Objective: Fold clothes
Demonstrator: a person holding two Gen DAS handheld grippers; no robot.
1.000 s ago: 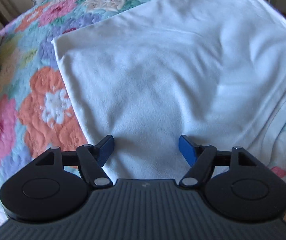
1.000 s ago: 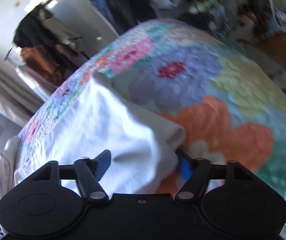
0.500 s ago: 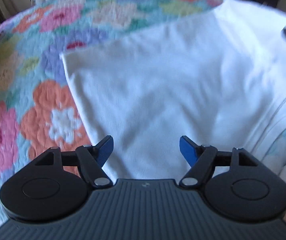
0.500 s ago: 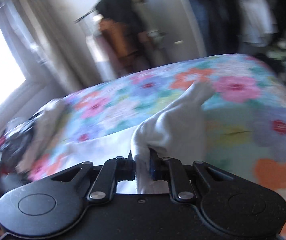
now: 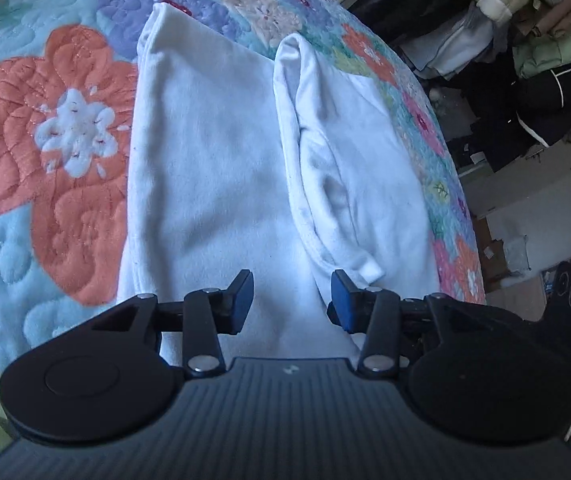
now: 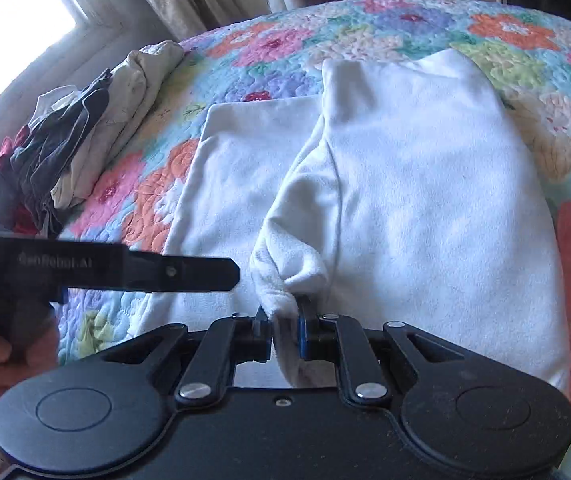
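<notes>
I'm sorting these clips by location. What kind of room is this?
Most likely a lived-in bedroom: a white garment lies on a bed under a floral quilt, a pile of clothes sits by a curtained window, and more clothes are heaped alongside.

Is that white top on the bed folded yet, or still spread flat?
Partly folded: the white top's right side lies doubled over, its cuff clamped in the right gripper.

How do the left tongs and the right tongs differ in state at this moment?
The right tongs are shut on a bunched fold of the white garment; the left tongs stand open above the cloth, their jaws having just been closing, with nothing pinched. The right tongs lift their fold off the quilt; the left tongs lift nothing. Both have blue pads and point down at the same garment.
</notes>
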